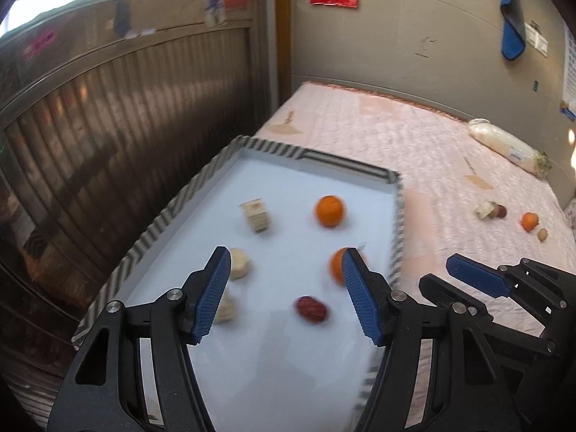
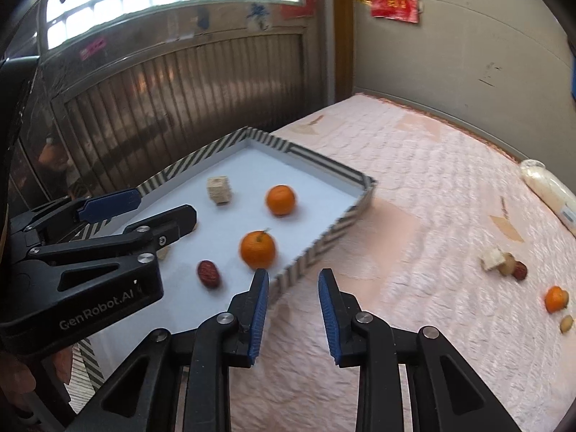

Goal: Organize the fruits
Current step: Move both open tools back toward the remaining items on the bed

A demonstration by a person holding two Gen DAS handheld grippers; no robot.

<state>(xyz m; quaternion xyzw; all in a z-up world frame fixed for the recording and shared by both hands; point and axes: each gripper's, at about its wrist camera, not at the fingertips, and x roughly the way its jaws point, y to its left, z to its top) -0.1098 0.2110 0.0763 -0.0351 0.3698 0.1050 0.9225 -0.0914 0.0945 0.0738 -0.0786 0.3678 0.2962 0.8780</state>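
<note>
Daylight comes through the glass-block window (image 2: 172,0) at upper left in both views, blown out to white. The white tray floor (image 1: 288,324) shows soft shadows. Motion blur smears the oranges (image 1: 329,210) and tray rim. Fisheye bending curves the edges, with dark vignetted corners.

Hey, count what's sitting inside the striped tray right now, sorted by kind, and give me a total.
Oranges: 2
Red dates: 1
Pale beige blocks or pieces: 3
Total inside the striped tray: 6
</note>
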